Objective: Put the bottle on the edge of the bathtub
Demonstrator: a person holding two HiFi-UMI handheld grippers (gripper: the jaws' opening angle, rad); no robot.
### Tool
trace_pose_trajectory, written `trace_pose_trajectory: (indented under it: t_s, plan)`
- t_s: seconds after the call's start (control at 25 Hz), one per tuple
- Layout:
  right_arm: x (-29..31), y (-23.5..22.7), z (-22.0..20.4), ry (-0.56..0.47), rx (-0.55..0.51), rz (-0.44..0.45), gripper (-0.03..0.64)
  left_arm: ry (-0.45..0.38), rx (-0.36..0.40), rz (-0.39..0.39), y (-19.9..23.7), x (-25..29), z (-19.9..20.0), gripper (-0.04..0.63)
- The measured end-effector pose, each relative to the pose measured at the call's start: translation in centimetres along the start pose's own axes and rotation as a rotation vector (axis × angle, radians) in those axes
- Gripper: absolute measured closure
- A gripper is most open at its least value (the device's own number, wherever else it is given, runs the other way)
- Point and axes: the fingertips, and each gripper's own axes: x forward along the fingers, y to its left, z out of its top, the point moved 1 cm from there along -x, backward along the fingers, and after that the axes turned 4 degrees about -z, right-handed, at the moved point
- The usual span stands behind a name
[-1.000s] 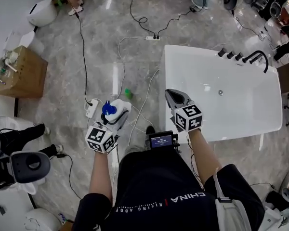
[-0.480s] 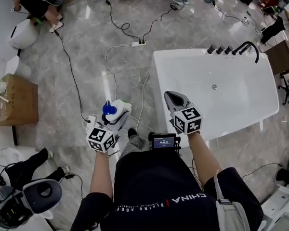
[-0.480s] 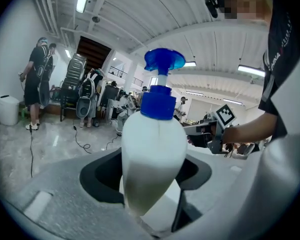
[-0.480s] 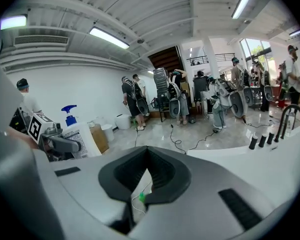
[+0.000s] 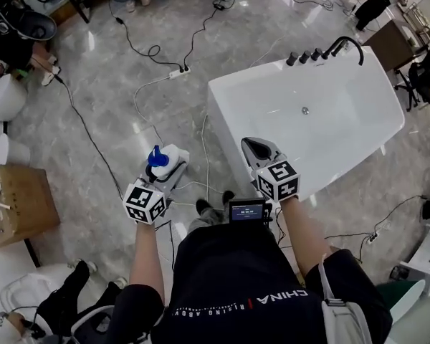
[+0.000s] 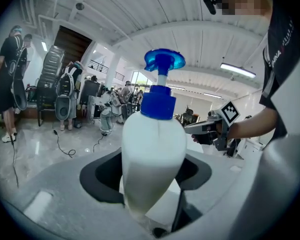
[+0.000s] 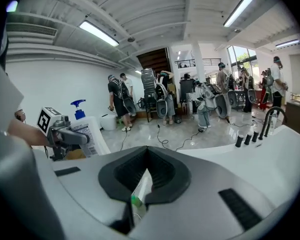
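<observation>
Grasping the white pump bottle (image 6: 152,151), left gripper (image 5: 169,167) fingers clamp its body; right gripper (image 5: 256,149) fingers clenched shut.

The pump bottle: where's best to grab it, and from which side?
On the bottle, take the wide white body below the blue pump, coming from the side with it upright. The left tongs grip it so: the body fills them, while the thin pump neck might slip.

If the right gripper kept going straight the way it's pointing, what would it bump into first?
The right gripper would probably meet the white bathtub first, near its closest rim; depth is unclear.
</observation>
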Motion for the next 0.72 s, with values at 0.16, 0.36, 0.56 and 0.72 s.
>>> trace_pose_trajectory:
  t_s: [0.16,0.36,0.56,0.72]
  plan:
    - [-0.3,-3.4,-0.7,0.016,0.052,-0.078,0.609,0.024,0.027,-0.077,1.0,4.2,1.5,0.314]
    - [1.6,-9.0,0.2,0.000,0.094,-0.130,0.608,0.053,0.060,-0.145,2.4,11.8,4.4,0.314]
    - [3.7,-15.0,1.8,-0.022,0.127,-0.147,0.608,0.086,0.082,-0.174,3.9,19.9,6.9,0.314]
    - [5.6,-20.0,1.3,-0.004,0.135,-0.153,0.607,0.100,0.121,-0.190,4.5,26.3,7.6,0.314]
